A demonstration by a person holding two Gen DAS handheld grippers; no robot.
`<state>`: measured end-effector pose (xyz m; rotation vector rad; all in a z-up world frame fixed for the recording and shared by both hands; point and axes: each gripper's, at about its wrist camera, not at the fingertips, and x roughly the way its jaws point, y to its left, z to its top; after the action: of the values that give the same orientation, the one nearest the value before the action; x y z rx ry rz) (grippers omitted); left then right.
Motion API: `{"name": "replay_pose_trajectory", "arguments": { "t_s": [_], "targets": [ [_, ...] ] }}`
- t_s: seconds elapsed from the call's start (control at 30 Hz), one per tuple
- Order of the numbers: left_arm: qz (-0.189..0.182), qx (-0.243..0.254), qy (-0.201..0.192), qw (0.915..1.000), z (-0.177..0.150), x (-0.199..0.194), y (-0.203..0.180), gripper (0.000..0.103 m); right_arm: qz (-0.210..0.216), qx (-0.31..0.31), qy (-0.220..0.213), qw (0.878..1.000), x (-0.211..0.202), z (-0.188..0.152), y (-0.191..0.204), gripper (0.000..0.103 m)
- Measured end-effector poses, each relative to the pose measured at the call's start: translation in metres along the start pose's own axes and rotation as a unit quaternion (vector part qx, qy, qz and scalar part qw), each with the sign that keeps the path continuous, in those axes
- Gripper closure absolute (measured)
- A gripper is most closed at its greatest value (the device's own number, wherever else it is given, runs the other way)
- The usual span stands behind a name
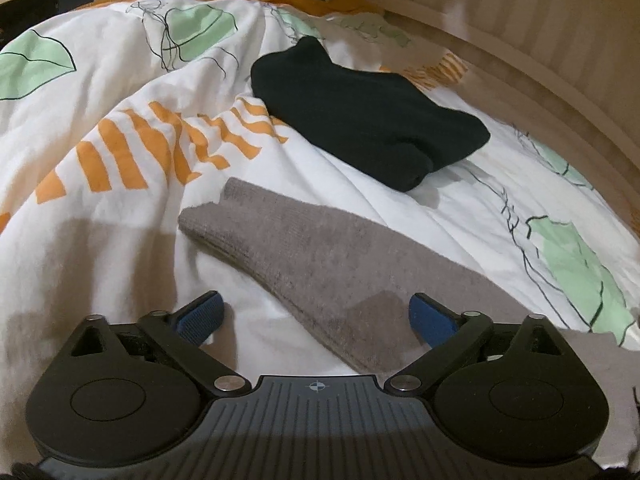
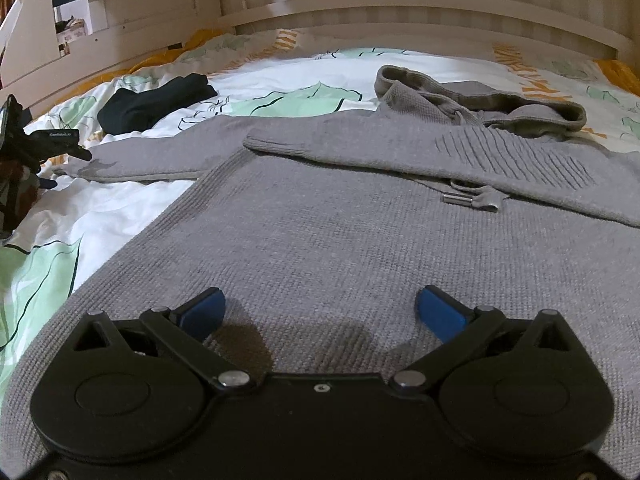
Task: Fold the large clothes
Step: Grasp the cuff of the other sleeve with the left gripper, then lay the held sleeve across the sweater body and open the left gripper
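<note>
A grey knitted hooded sweater (image 2: 320,240) lies flat on the bed. Its right sleeve (image 2: 400,152) is folded across the chest, and its hood (image 2: 480,100) is bunched at the far end. The other sleeve (image 1: 312,256) stretches out sideways over the duvet. My left gripper (image 1: 316,314) hangs open just above this sleeve, whose cloth passes under the gap between the blue pads (image 1: 430,320) without being pinched. My right gripper (image 2: 322,310) is open low over the sweater's body near the hem, with nothing between its fingers. The left gripper (image 2: 52,140) also shows at the right wrist view's left edge.
A folded black garment (image 1: 360,112) rests on the duvet beyond the sleeve. The rumpled duvet (image 1: 120,200) is white with green leaves and orange stripes. A beige bed frame (image 1: 520,60) and slatted wall run along the far side.
</note>
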<state>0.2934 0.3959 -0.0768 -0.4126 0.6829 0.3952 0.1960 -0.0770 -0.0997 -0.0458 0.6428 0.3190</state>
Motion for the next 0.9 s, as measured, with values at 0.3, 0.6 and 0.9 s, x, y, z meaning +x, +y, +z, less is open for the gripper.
{"name": "replay_pose_trajectory", "arguments": {
  "t_s": [0.3, 0.6, 0.9],
  "targets": [
    [-0.029, 0.006, -0.017, 0.9994, 0.025, -0.025, -0.02, 0.096, 0.0, -0.001, 0.001, 1.0, 0.0, 0.0, 0.0, 0.0],
    [-0.117, 0.071, -0.063, 0.9886, 0.057, -0.119, -0.106, 0.097, 0.014, 0.01, 0.025, 1.0, 0.0, 0.011, -0.005, 0.0],
    [-0.227, 0.153, -0.085, 0.958, 0.051, -0.198, -0.237, 0.096, 0.057, 0.112, 0.041, 0.991, -0.05, 0.031, -0.041, 0.001]
  ]
}}
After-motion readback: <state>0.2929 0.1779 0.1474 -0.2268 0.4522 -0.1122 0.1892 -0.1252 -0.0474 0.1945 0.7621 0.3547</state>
